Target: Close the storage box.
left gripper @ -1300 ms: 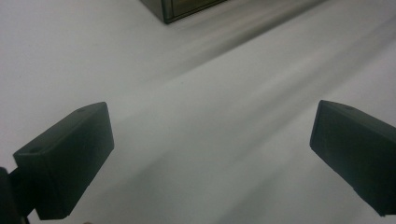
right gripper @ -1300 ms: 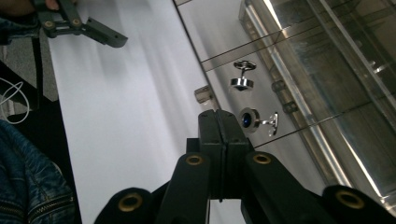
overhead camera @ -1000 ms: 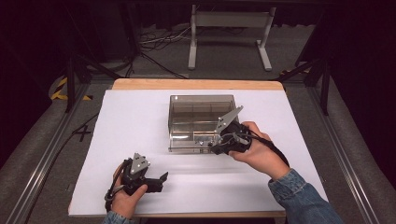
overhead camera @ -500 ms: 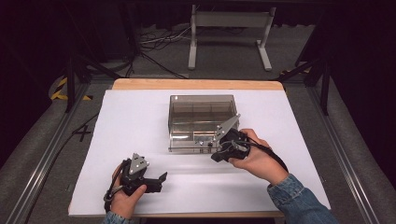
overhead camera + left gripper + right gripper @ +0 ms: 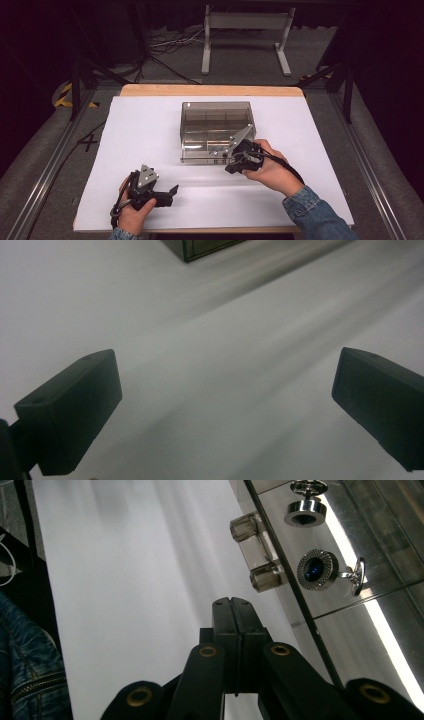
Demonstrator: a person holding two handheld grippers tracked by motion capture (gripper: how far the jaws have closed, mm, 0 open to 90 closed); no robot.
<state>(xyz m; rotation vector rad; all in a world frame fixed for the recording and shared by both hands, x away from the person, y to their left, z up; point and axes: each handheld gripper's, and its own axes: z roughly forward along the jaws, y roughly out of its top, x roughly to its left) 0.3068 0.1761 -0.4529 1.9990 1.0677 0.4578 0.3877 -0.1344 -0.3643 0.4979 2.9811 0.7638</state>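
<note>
Two tongs: left tongs [image 5: 170,192], right tongs [image 5: 231,161]; one clear box [image 5: 217,131].

A smoky clear box [image 5: 217,131] sits on the white bench [image 5: 145,130]. Inside it, a silver cufflink [image 5: 317,569] has a blue centre. Both grippers' jaws are black.

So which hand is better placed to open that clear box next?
Probably the right: the right gripper, jaws shut, sits at the clear box by its front hinge. The left gripper rests open, well away.
</note>
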